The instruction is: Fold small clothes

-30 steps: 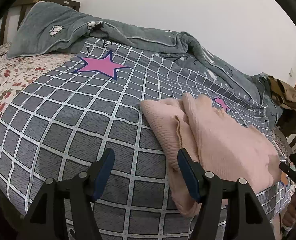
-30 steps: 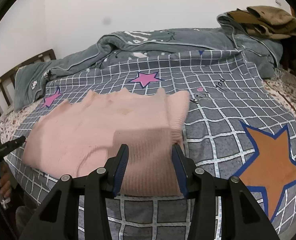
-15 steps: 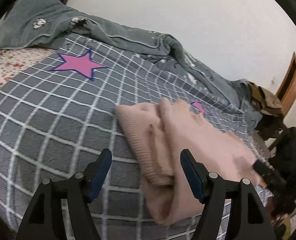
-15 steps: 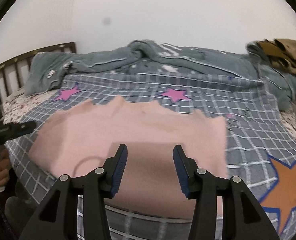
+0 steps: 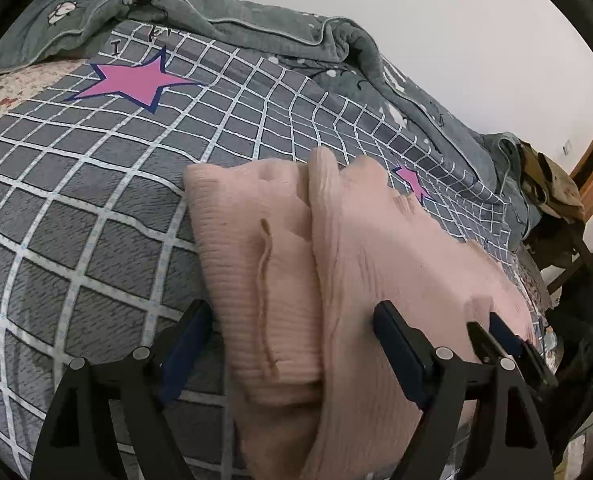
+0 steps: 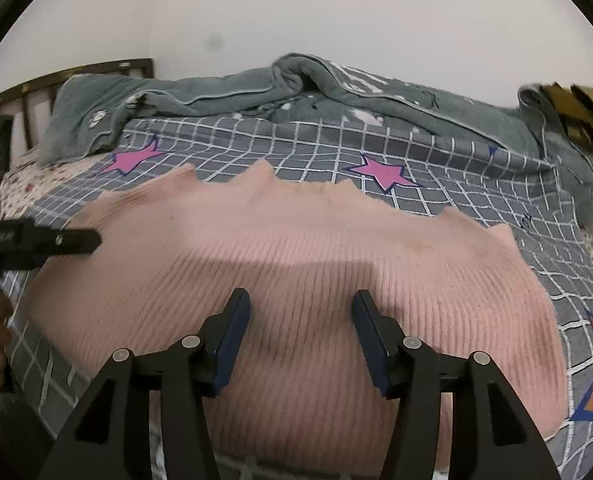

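Observation:
A pink ribbed knit garment [image 5: 360, 264] lies partly folded on the grey checked bed cover [image 5: 96, 216]. One folded flap with a seam line faces the left wrist view. My left gripper [image 5: 292, 344] is open, its jaws straddling the garment's near end. In the right wrist view the garment [image 6: 296, 264] spreads wide across the bed. My right gripper [image 6: 300, 332] is open over its near edge and holds nothing. The left gripper's finger [image 6: 72, 240] reaches in from the left of that view, and the right gripper [image 5: 496, 344] shows at the lower right of the left wrist view.
A rumpled grey-green quilt [image 6: 296, 88] lies along the far side against the white wall. A wooden headboard [image 6: 56, 84] stands at the left. Brown clothes [image 6: 584, 112] are piled at the right. A floral sheet [image 5: 4, 88] shows at the bed's edge.
Both grippers have moved closer to the pink garment, which now fills more of each view. The left gripper's jaws now straddle its near end. Both stay open.

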